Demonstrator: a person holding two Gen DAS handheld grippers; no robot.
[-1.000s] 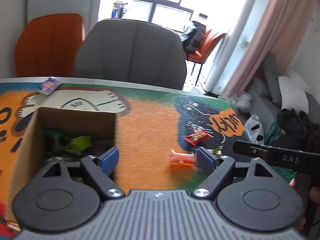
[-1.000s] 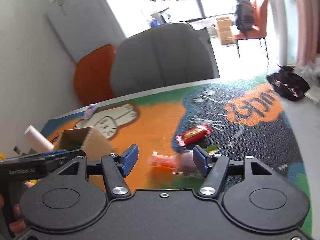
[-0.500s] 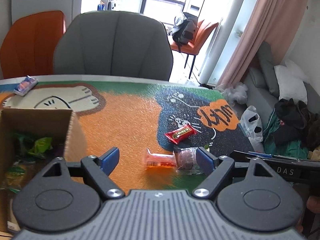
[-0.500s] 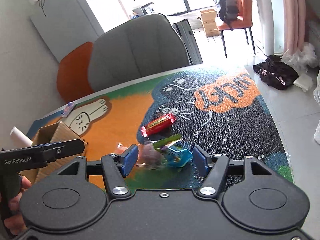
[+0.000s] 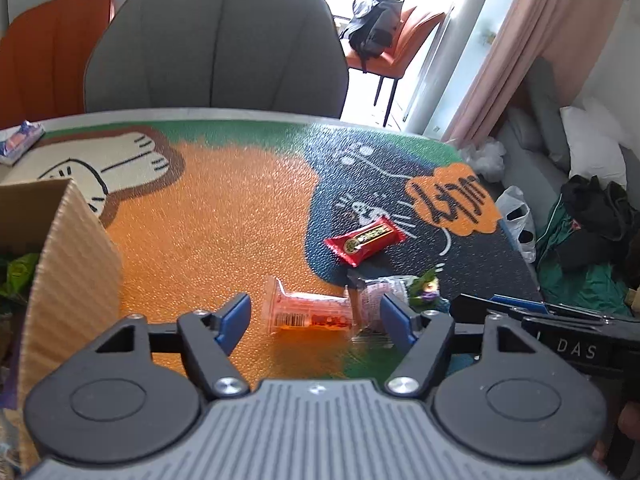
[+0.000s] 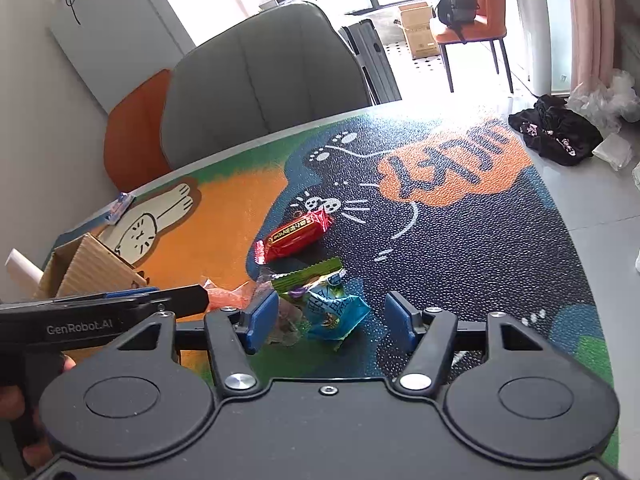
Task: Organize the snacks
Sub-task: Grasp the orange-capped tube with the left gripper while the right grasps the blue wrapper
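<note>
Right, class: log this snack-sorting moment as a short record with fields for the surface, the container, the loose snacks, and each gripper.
surface: cartoon-print table mat
container: open cardboard box, green packets inside
loose snacks: red bar; orange packet; clear-wrapped snack; green wrapper; blue packet
left gripper: jaws closing around the orange packet, pads not yet touching
right gripper: open, either side of the blue packet

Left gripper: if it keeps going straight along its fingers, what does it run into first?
Most likely the orange clear-wrapped snack, which lies on the mat between the closing pads of the left gripper, untouched so far. Depth is hard to judge; the clear packet beside it is close too.
</note>
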